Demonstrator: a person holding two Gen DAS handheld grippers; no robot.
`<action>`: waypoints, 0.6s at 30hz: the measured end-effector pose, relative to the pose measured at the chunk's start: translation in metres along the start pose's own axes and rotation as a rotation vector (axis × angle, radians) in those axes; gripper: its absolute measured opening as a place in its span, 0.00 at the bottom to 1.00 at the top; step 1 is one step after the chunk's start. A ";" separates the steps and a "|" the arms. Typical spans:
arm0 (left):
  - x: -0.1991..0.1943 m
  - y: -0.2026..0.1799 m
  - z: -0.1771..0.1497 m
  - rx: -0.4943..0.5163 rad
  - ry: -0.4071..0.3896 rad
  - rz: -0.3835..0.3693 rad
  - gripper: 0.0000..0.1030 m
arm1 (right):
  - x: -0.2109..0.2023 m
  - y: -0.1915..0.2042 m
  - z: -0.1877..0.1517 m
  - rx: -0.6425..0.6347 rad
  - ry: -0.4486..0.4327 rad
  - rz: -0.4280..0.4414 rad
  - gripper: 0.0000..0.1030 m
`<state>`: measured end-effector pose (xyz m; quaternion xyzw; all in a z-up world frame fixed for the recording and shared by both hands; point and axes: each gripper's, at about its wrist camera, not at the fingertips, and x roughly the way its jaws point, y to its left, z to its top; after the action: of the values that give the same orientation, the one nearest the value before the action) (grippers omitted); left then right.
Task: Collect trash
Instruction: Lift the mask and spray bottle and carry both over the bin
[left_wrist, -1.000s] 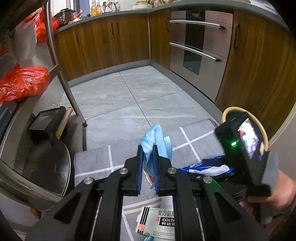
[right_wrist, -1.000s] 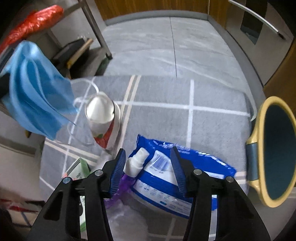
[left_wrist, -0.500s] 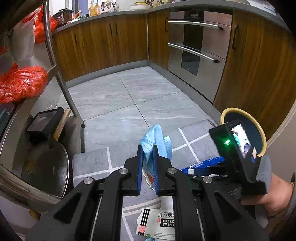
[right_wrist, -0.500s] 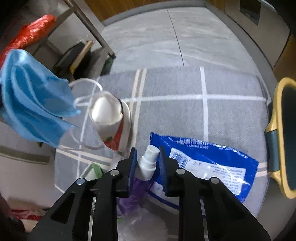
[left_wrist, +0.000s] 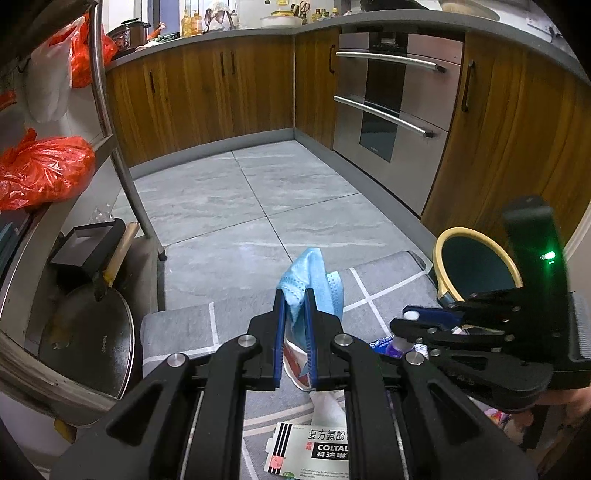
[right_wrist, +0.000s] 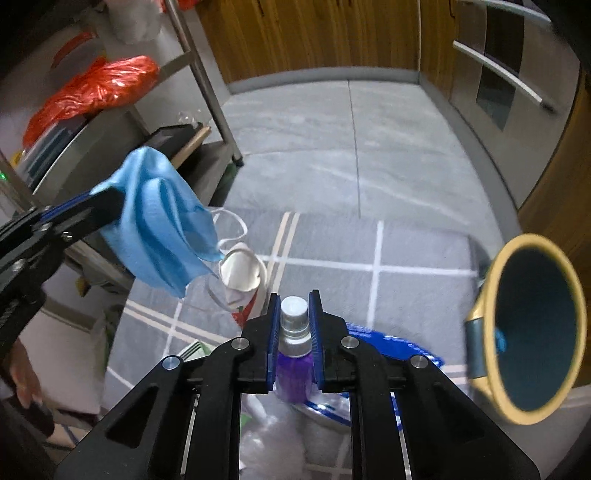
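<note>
Right gripper (right_wrist: 294, 345): jaws closing, pads already pressed on the neck of a small purple spray bottle (right_wrist: 293, 365) with a white cap; bottle upright between the pads, raised clear of the grey mat (right_wrist: 417, 295).

Left gripper (left_wrist: 294, 332): jaws nearly together, pinching a blue face mask (left_wrist: 314, 280); mask hanging loose, ear loops dangling, to the left of the bin and well apart from it.

Landmark: yellow-rimmed bin (right_wrist: 532, 325), dark inside, standing at the mat's right edge; its mouth faces the right gripper and looks unobstructed.

Uncollected, all left of the bin on the mat: blue wet-wipes packet (right_wrist: 391, 343), nearest the bin; crushed paper cup (right_wrist: 243, 273), further left, below the mask; white medicine box (left_wrist: 314, 446), furthest, at the mat's near edge.

Step in hand, by judgement: both pieces gripped, carry to the bin pending.

Next move calls for: swinging the bottle rightward over the bin's mouth before the jaws part; the mask needs a longer reach across, its loops kept clear of the cup.
</note>
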<state>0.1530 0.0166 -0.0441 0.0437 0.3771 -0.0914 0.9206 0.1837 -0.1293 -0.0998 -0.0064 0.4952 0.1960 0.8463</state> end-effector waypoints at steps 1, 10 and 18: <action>0.000 -0.001 0.001 0.001 0.000 -0.004 0.09 | -0.005 0.000 0.000 -0.009 -0.013 -0.012 0.16; 0.000 -0.017 0.007 0.023 -0.015 -0.031 0.09 | -0.050 -0.015 0.008 -0.063 -0.110 -0.103 0.16; 0.002 -0.035 0.016 0.042 -0.025 -0.063 0.09 | -0.085 -0.039 0.008 -0.041 -0.181 -0.180 0.16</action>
<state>0.1579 -0.0202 -0.0346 0.0502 0.3649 -0.1290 0.9207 0.1663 -0.1913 -0.0315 -0.0504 0.4102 0.1289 0.9014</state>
